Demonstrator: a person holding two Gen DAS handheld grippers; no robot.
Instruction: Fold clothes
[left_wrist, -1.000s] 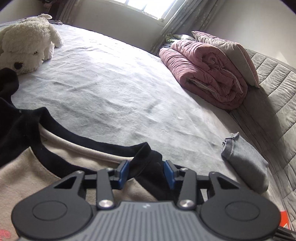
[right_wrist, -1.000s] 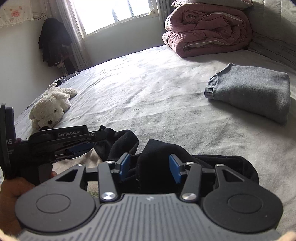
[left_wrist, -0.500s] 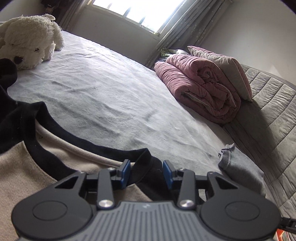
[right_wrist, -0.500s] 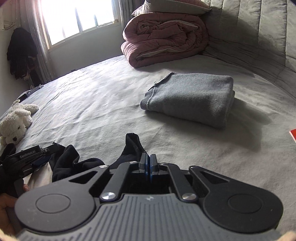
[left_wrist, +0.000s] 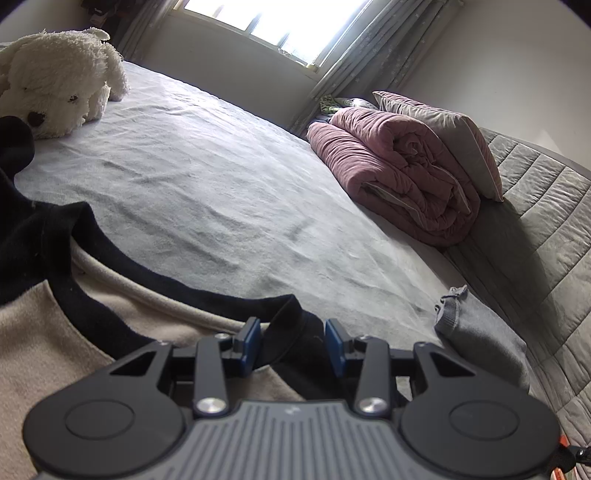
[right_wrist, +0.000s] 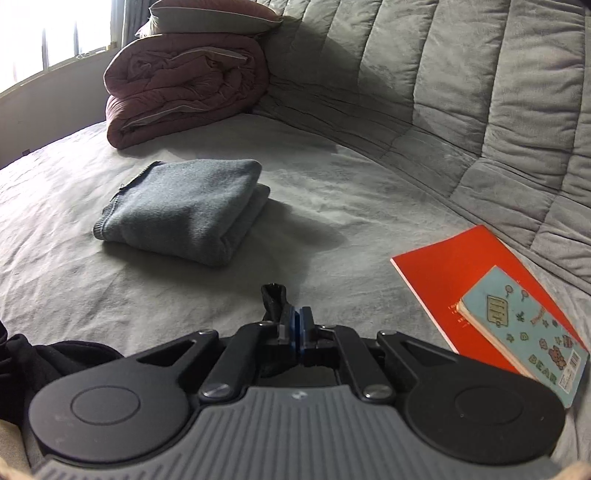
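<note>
The garment being folded is a black-and-beige sweatshirt (left_wrist: 55, 325) spread over the near part of the bed (left_wrist: 221, 177). In the left wrist view its beige body fills the 7 to 9 o'clock area, with black fabric running from the 9 o'clock edge down toward the centre bottom.

The left tongs (left_wrist: 293, 343) sit at 6 o'clock with their blue pads set apart, and a black fold of the sweatshirt lies between them. The cloth meets the left pad; whether the right pad presses on it I cannot tell, so a true hold is not certain.

In the right wrist view the right tongs (right_wrist: 297, 328) are clenched, pads together, pinching a thin black tip of the sweatshirt (right_wrist: 273, 299) that sticks up just past the pads toward 12 o'clock. More black cloth trails away to the 8 o'clock edge.

A folded grey sweater (right_wrist: 184, 210) rests on the bed at 10 o'clock from the right tongs, well apart from them. A rolled pink quilt (right_wrist: 184, 85) with a pillow (right_wrist: 214, 16) on top lies at 11 o'clock against the padded headboard (right_wrist: 461, 92). A red notebook (right_wrist: 454, 266) with a small blue book (right_wrist: 524, 325) lying on it sits at 3 o'clock. A white plush dog (left_wrist: 55, 81) lies at 10 o'clock in the left wrist view.
</note>
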